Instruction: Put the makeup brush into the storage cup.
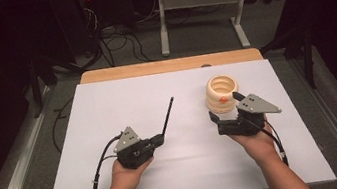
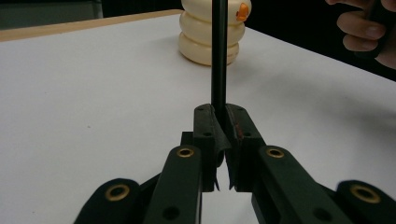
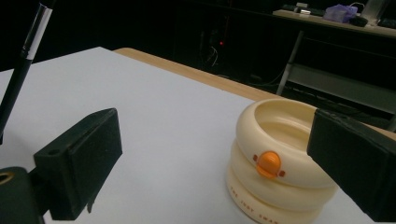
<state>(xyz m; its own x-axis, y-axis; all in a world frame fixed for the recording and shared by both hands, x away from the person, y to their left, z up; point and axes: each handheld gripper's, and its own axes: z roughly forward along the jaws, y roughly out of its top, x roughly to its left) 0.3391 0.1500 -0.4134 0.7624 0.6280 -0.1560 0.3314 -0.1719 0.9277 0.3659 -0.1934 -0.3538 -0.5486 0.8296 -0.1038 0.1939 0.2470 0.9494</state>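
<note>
My left gripper (image 1: 159, 139) is shut on the butt of a thin black pen (image 1: 168, 115), which points away over the white mat; in the left gripper view the pen (image 2: 218, 56) rises straight from between the closed jaws (image 2: 218, 122). A cream ringed holder (image 1: 222, 94) with an orange duck bill stands right of centre. My right gripper (image 1: 225, 106) hovers just in front of it, jaws wide open and nothing between them. In the right gripper view the holder (image 3: 275, 182) sits ahead between the two pads, nearer the right one, and the pen (image 3: 21, 70) shows at far left.
A white mat (image 1: 121, 96) covers the wooden table (image 1: 167, 66). Beyond the table's far edge are a metal stand (image 1: 197, 14) and loose cables (image 1: 118, 44) on the floor. A person's fingers (image 2: 369, 32) appear at the top right of the left gripper view.
</note>
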